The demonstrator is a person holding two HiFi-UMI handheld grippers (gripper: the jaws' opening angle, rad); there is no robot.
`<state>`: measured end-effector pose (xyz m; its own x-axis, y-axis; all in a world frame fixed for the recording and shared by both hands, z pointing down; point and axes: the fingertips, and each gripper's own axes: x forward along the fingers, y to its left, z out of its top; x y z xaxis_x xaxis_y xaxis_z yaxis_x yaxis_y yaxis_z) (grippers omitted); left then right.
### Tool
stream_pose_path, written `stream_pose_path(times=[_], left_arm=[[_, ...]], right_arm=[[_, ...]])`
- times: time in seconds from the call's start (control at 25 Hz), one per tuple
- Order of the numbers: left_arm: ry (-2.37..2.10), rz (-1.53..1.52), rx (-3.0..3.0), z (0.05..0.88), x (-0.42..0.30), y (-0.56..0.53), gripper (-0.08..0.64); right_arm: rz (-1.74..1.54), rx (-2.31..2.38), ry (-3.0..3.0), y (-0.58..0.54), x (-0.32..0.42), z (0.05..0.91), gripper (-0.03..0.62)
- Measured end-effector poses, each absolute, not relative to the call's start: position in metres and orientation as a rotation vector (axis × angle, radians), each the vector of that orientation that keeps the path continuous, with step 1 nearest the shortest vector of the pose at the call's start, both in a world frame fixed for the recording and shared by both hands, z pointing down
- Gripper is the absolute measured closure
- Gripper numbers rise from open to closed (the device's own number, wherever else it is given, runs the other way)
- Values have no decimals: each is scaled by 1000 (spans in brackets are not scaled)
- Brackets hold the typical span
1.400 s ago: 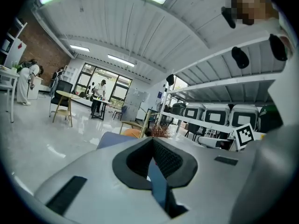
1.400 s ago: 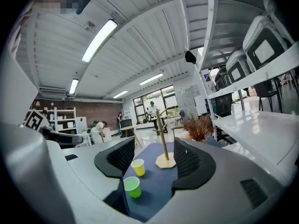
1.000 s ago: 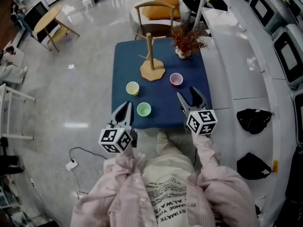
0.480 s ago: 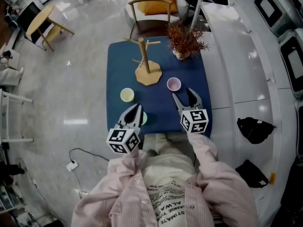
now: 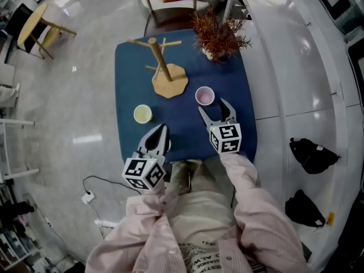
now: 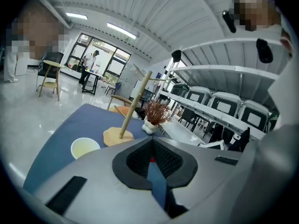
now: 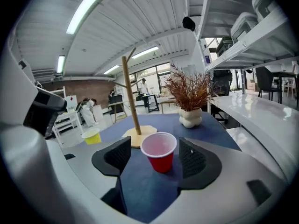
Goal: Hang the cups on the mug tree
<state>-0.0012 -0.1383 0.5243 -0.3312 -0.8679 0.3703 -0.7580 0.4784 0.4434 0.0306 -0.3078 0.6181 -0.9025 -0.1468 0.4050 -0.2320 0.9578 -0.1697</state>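
Red on the outside and pale pink within, the cup [image 7: 159, 151] stands upright on the blue table [image 5: 128, 67], straight ahead of your right claw [image 5: 213, 104] and just off its tips. That is the relation to mind. The cup's long axis runs vertical, mouth up, while the claw points forward and a little downward at it, so the two pads would meet its side wall, one on each flank.

In the right gripper view the cup sits almost centred on the gap, a shade toward the left pad, and neither pad touches it. Those jaws have just been opening and stand wide, with nothing gripped. The cup is at their mouth rather than deep between them, so I judge you need a short push forward before any squeeze.

Beyond the cup, farther ahead and off to the claw's left, rises the mug tree [image 5: 161, 67]; the cup lies roughly between the claw and it.

Your left claw [image 5: 160, 131] is the farther one from this cup. Its tips are closed together on nothing, and the yellow cup [image 5: 143, 114] lies ahead of it, to its left.
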Motion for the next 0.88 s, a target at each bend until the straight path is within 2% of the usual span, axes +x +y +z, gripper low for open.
stream_pose_path(times=[0.4, 0.88], left_arm=[[-2105, -276, 1354, 539, 2, -136, 561], [-2073, -272, 1371, 545, 6, -133, 561]], right_arm=[[223, 292, -2657, -315, 15, 664, 295], [193, 273, -2639, -315, -10, 677, 298]])
